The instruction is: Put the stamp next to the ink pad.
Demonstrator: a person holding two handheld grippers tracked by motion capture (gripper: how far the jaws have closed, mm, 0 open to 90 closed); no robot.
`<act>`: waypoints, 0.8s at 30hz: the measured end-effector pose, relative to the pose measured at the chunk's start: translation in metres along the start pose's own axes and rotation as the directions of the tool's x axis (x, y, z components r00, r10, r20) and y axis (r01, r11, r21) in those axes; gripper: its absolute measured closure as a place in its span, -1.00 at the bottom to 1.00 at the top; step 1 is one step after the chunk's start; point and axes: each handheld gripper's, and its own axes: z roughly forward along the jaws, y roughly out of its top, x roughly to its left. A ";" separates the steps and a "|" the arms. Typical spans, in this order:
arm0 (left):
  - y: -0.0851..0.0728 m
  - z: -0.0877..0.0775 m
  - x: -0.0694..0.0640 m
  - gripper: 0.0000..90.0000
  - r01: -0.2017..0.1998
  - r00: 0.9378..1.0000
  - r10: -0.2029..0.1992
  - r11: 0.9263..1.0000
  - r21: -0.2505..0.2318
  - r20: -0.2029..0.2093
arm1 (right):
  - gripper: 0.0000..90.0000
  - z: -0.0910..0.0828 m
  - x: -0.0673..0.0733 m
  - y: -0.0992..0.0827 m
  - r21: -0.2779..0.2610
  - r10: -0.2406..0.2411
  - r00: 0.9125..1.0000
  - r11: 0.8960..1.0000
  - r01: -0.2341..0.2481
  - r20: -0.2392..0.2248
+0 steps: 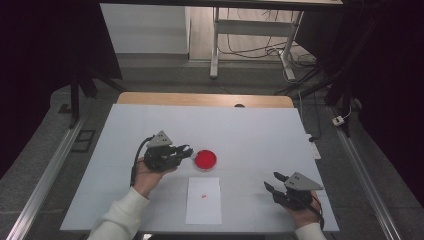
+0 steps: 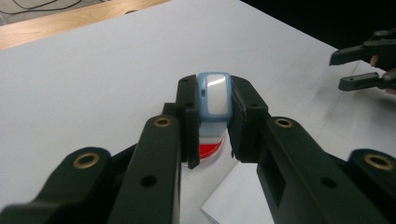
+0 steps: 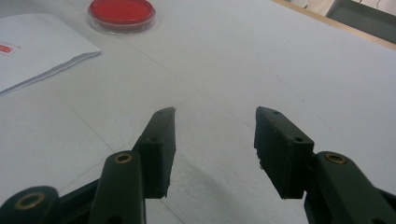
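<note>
While no brand or legible writing shows on anything here, the white sheet of paper [image 1: 203, 200] carries a small red mark near its middle, too small to read; in the right gripper view the same mark sits at the paper's edge as a red-outlined patch. The paper lies flat on the white table [image 1: 250, 135], toward the near edge, between the two hands.

The left gripper [image 2: 212, 119] is clamped on a small light-blue object with a glossy white face [image 2: 215, 98], pinched upright between its two black jaws. What the object is cannot be told from its look, and no label shows on it. In the left gripper view the object is held right over the near rim of a round red dish [image 1: 205, 159], a sliver of red showing under it; whether it touches the dish I cannot tell. From the high view the left gripper's tips sit just beside the dish's left edge, with the dish just beyond the paper's far end.

The right gripper [image 3: 215, 140] rests low over bare table at the near right, well apart from the dish and paper, its jaws spread wide with nothing between them. A white-sleeved left forearm [image 1: 125, 215] comes in from the bottom.
</note>
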 end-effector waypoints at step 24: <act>-0.004 0.039 0.030 0.66 0.008 0.994 0.003 0.994 0.108 -0.106 | 0.07 0.001 0.001 -0.002 0.017 -0.010 1.000 1.000 0.009 0.008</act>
